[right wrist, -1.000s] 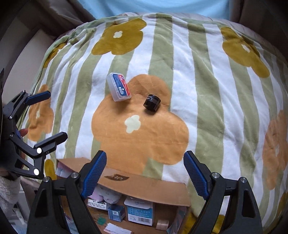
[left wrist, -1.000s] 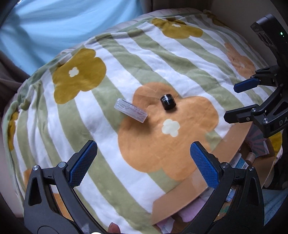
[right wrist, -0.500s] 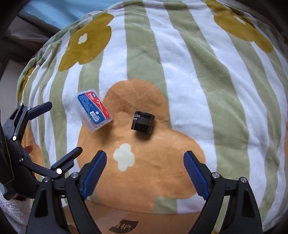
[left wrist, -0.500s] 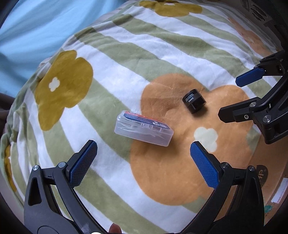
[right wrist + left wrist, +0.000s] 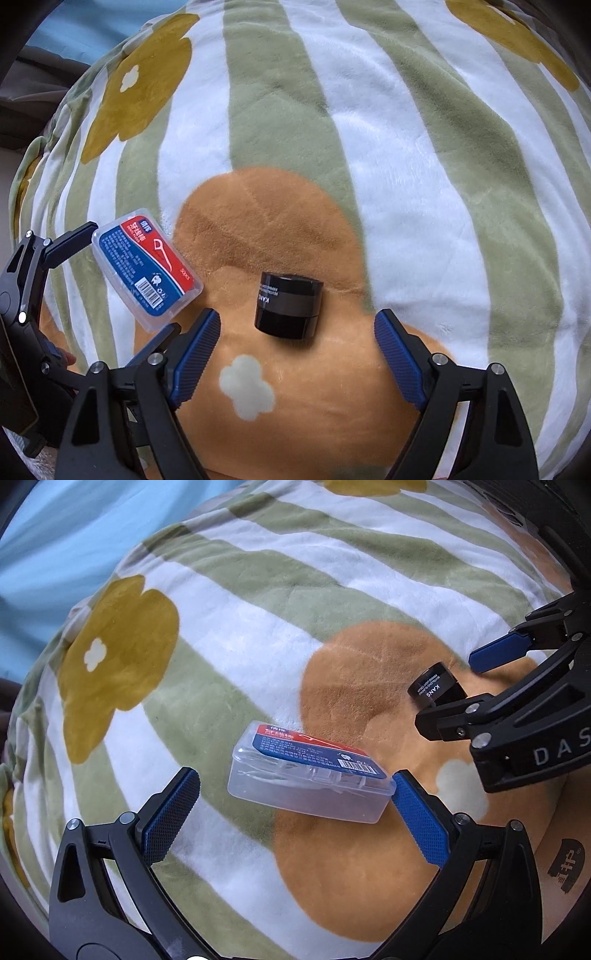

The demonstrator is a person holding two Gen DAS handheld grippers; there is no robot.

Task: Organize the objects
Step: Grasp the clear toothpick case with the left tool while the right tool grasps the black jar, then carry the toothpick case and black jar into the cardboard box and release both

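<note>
A clear plastic floss-pick box (image 5: pixel 308 775) with a red and blue label lies flat on the flowered blanket (image 5: pixel 229 635). My left gripper (image 5: pixel 295 812) is open, its blue pads on either side of the box's near end, apart from it. A small black jar (image 5: pixel 288 304) lies on its side on the orange flower. My right gripper (image 5: pixel 297 352) is open just in front of the jar, its pads flanking it without touching. The box also shows in the right wrist view (image 5: pixel 146 267), with the left gripper (image 5: pixel 114 280) around it. The jar (image 5: pixel 436 688) and right gripper (image 5: pixel 450 690) show in the left wrist view.
The striped blanket (image 5: pixel 406 147) covers a rounded soft surface. A cardboard box flap with a black logo (image 5: pixel 565 864) lies at the near right edge. Light blue fabric (image 5: pixel 74 535) is at the far left.
Both grippers have moved forward and down toward the blanket. The left now straddles the floss box and the right now straddles the black jar. Neither object has moved.
</note>
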